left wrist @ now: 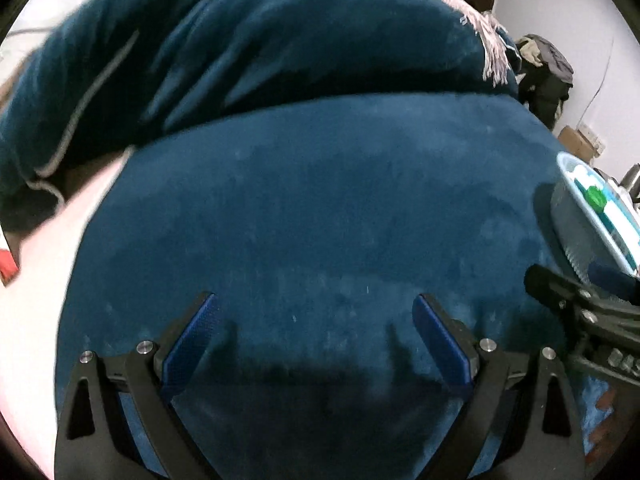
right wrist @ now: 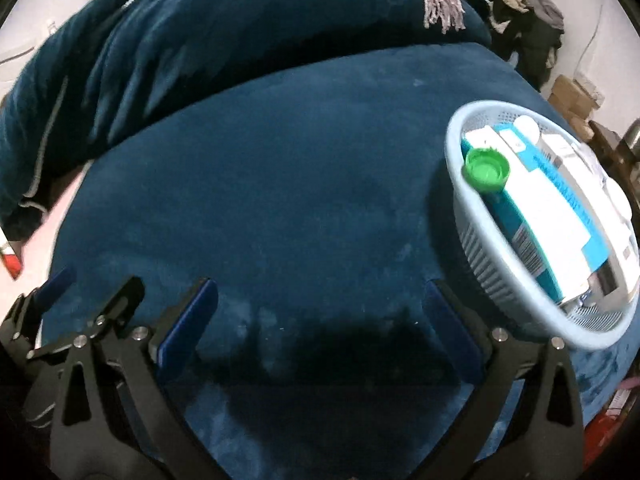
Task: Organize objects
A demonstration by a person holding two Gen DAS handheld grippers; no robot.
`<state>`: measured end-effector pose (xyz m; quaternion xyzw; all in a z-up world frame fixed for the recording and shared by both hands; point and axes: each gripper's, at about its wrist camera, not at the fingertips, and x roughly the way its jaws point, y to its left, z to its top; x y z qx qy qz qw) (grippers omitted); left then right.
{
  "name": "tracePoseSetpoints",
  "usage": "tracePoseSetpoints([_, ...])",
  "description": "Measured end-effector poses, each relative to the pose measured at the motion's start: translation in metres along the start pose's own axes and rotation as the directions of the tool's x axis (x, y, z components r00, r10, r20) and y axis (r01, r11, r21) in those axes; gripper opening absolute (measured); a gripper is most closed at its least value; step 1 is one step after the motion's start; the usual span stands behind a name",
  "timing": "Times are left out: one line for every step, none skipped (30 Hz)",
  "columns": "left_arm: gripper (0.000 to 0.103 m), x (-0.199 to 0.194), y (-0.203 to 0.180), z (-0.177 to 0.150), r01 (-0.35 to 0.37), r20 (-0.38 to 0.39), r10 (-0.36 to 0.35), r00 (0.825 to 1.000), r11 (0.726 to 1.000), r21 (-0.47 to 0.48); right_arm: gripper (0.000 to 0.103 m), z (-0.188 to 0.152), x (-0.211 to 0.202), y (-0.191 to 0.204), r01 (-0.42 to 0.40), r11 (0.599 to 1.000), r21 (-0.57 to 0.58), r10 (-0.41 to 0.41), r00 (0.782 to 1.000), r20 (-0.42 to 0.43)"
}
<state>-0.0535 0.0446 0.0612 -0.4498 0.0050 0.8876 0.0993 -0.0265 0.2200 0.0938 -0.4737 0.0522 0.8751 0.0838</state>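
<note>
Two black fingers with blue pads fill the bottom of the left wrist view. They belong to the left gripper. Its fingers stand wide apart and hold nothing. Under them lies a big dark blue cushion, soft and fuzzy, and their dark shadow falls on it.

Right gripper looks the same in its own view. Its fingers also stand wide apart with nothing between them, over the same blue cushion. At the lower left of that view the left gripper shows beside it, close by. At the lower right of the left wrist view a bit of the right gripper pokes in.

On the cushion, at the right side of the right wrist view, sits a light blue basket with small holes in its wall. It is full. A green bottle cap sits at its near end, close to the rim. Next to the cap lies a long white and blue box. More white things lie behind, but they are too blurry to name. In the left wrist view the basket is at the right edge, with the green cap showing.

Behind the cushion, along the top of both views, a dark blue blanket is heaped up. Pale pink tassels hang on it at the upper right.
</note>
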Motion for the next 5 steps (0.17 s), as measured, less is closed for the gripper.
tracePoseSetpoints([0.097,0.004,0.003,-0.005,0.023,-0.016,-0.023,1.0,1.0,0.0,0.103,-0.002,0.002,0.001,0.015,1.0,-0.002,-0.015,1.0,0.008])
tracePoseSetpoints([0.097,0.008,0.005,-0.009,0.026,-0.022,-0.026,0.999,1.0,0.001,0.103,-0.006,0.005,0.0,0.045,0.999,-0.003,-0.045,0.999,0.027])
tracePoseSetpoints([0.097,0.01,0.007,-0.012,0.019,-0.025,-0.019,1.0,1.0,0.004,0.103,-0.008,0.006,0.0,0.066,0.998,-0.003,-0.065,0.997,0.045])
tracePoseSetpoints([0.097,0.013,0.008,-0.016,0.006,-0.026,-0.006,1.0,1.0,0.008,0.103,-0.011,0.008,-0.002,0.077,0.997,-0.001,-0.077,0.996,0.055])
tracePoseSetpoints([0.097,0.017,0.01,-0.021,-0.01,-0.021,0.01,1.0,1.0,0.01,0.103,-0.015,0.013,-0.004,0.09,0.996,-0.004,-0.089,0.994,0.068])
